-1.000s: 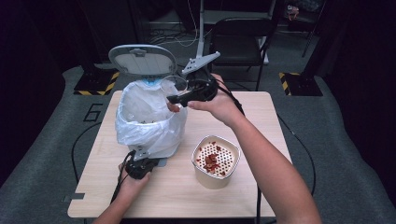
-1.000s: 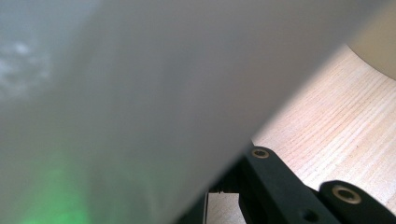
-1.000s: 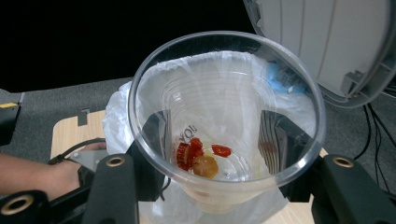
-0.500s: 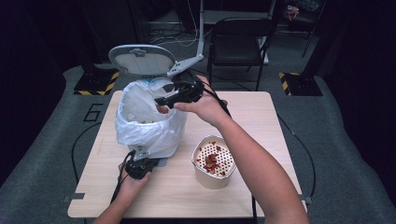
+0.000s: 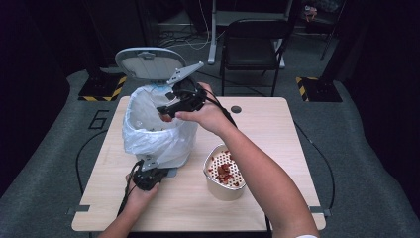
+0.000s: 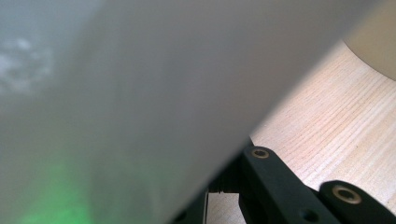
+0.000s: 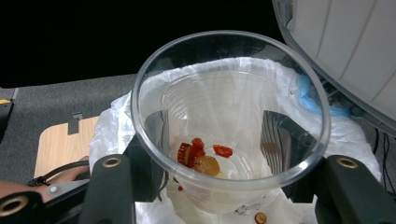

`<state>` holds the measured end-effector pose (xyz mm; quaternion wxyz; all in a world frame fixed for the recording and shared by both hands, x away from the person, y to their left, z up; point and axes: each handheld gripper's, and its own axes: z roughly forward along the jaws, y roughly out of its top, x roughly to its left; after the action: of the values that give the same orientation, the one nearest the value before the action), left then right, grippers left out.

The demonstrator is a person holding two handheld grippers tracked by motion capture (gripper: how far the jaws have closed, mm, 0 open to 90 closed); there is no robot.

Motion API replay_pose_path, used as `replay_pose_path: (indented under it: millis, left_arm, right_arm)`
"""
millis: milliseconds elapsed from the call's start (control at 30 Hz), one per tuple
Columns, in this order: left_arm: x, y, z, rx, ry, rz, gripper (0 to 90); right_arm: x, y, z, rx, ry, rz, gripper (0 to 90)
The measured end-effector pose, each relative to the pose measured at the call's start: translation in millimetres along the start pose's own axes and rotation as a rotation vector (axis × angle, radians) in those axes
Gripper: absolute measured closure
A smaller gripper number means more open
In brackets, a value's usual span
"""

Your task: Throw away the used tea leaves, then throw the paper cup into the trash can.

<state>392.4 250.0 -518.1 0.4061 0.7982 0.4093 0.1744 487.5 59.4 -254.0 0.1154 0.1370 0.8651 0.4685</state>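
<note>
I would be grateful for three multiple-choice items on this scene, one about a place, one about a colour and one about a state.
1. Where is the clear plastic cup?
A. Over the bag-lined bin
B. Standing on the table
C. Inside the strainer bowl

2. What colour are most of the food scraps in the cup?
A. Green
B. Red
C. Blue

3. How is the bin lid?
A. Shut flat
B. Lying on the table
C. Raised open behind the bin

Answers:
1 A: the right gripper holds the cup above the white liner bag.
2 B: the food scraps at the cup's bottom are mostly red.
3 C: the lid stands up behind the bin's open mouth.
</note>
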Motion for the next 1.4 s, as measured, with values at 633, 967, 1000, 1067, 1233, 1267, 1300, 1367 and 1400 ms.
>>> replay_pose_path:
  millis: [633,967,1000,1067,1233,1267,1300,1367,1400]
  left_arm:
    - [0.5,0.3,-0.8,0.007,-0.006,0.000,90.0]
    - [0.7,0.5,-1.1,0.011,-0.006,0.002,90.0]
    - [0.7,0.5,-1.1,0.011,-0.006,0.002,90.0]
    - [1.0,0.6,-1.2,0.011,-0.006,0.006,90.0]
    - [0.6,0.0,-0.6,0.005,-0.004,-0.001,90.0]
    - [0.6,0.0,-0.6,0.005,-0.004,-0.001,90.0]
    - [0.9,0.2,-1.0,0.007,-0.010,-0.001,90.0]
    - [0.4,0.2,-0.6,0.004,-0.006,-0.002,90.0]
    - [0.5,0.4,-0.9,0.008,-0.006,0.002,90.0]
  right_arm:
    - [1.7,-3.9,16.4,0.008,-0.004,0.044,22.6]
    - [1.4,-7.0,14.7,-0.014,-0.022,0.064,15.2]
    - [1.6,-7.0,15.5,-0.012,-0.022,0.065,15.3]
    - [2.9,-7.2,15.8,-0.006,-0.028,0.055,15.3]
    - [3.0,-7.9,10.2,-0.016,-0.023,0.049,17.2]
    - [3.1,-8.2,8.7,-0.017,-0.022,0.048,17.5]
    - [3.5,-8.9,5.9,-0.016,-0.021,0.048,18.0]
    - [3.5,-10.6,1.5,-0.015,-0.030,0.041,18.4]
    - [3.5,-11.7,-1.0,-0.016,-0.033,0.038,18.7]
